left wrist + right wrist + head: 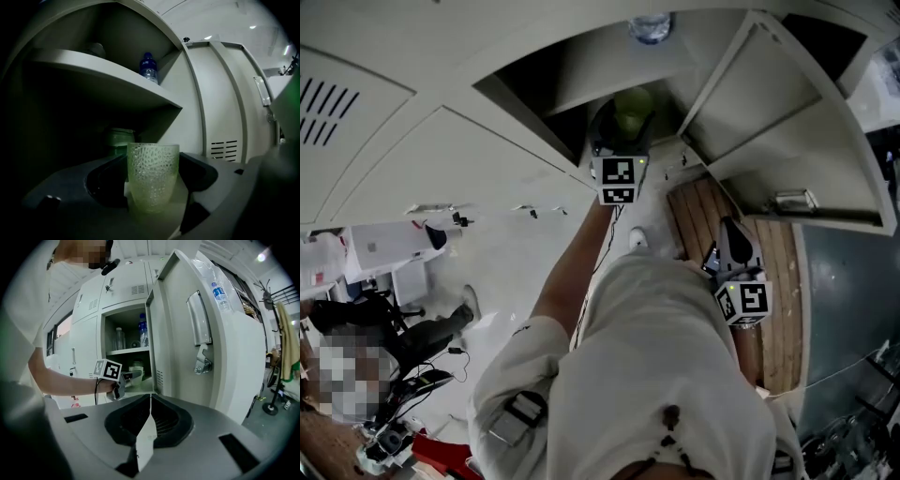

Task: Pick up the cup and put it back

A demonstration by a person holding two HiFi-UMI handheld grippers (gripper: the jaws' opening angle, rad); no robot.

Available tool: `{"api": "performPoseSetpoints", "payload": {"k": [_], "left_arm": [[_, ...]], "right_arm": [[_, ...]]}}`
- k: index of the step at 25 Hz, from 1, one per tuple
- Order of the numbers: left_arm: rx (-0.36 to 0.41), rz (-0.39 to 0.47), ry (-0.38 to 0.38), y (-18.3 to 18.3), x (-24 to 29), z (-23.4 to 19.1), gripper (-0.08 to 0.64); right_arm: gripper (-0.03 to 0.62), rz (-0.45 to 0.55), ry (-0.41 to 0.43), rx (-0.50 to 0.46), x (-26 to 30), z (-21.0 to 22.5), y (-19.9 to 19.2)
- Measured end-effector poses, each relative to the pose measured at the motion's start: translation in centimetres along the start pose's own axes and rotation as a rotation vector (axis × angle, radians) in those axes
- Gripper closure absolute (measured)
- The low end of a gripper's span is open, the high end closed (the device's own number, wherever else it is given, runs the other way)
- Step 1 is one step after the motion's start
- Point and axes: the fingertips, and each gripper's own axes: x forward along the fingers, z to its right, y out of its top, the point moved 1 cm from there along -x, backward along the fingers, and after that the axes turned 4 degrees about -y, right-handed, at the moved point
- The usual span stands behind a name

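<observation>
**Cup held by the left gripper in the open locker's lower bay**

The locker's shelf, at upper left of the left gripper view, carries a blue-capped bottle (a dimmer shape sits left of it). The bay below has a pale jar behind the cup. The cup is clear, greenish, dimpled and upright. The left gripper pinches its sides. The right gripper has its jaws pressed together, empty.

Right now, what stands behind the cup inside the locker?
A greenish jar stands behind the cup, in the dark. Its lower part is covered by the cup and the left hand-held gripper.
</observation>
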Motion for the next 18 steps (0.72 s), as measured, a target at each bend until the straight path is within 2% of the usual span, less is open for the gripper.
{"api": "performPoseSetpoints", "payload": {"k": [11, 18], "left_arm": [[-0.039, -0.023, 0.001, -1.9, -0.2, -0.2, 0.218], [-0.010, -0.007, 0.028, -1.7, -0.4, -0.3, 0.216]], "right_arm": [[0.566, -0.012, 0.013, -0.001, 1.5, -0.1, -0.1], [0.566, -0.008, 0.030, 0.001, 1.5, -0.1, -0.5]]}}
